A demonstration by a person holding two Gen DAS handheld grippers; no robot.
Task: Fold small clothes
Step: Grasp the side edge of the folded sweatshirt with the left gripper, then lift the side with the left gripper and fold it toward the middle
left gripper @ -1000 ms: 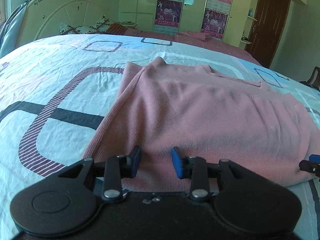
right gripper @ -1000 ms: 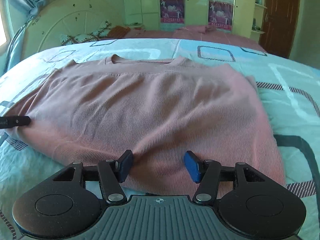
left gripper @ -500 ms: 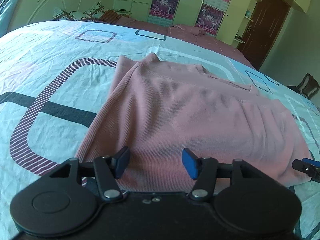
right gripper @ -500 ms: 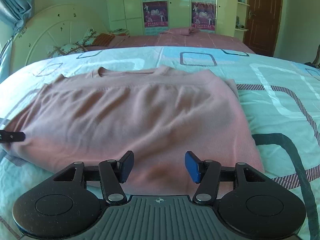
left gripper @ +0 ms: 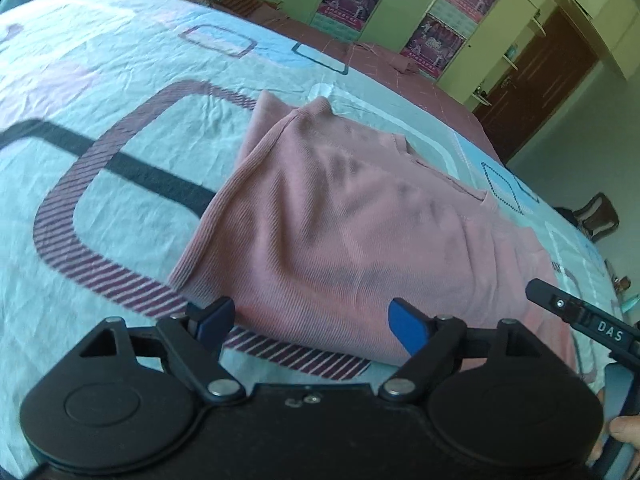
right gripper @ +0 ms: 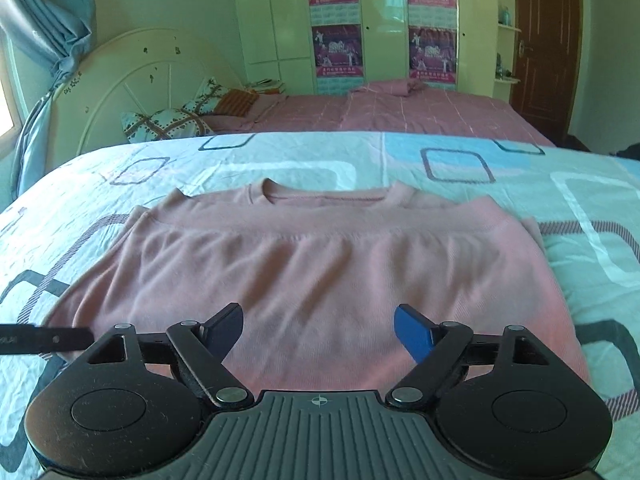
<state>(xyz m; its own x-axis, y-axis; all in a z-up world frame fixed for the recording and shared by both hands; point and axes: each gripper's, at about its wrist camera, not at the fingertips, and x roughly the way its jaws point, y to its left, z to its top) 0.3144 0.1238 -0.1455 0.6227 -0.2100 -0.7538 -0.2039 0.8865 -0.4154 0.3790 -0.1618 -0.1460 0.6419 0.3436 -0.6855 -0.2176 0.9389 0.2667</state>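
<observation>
Both hand-held grippers lifted off, jaws just opened, pink top (right gripper: 320,280) below.

Folded sweater (right gripper: 320,276) flat on the bedsheet (right gripper: 560,208), pillows (right gripper: 168,124) behind it.

We see even daylight entering from the window (right gripper: 6,112) at far left, tinting the walls green. Shadows stay soft across the bedspread (right gripper: 280,160). Fisheye distortion bows every edge, corners vignette darkly, and the left wrist view shows slight motion blur.
</observation>
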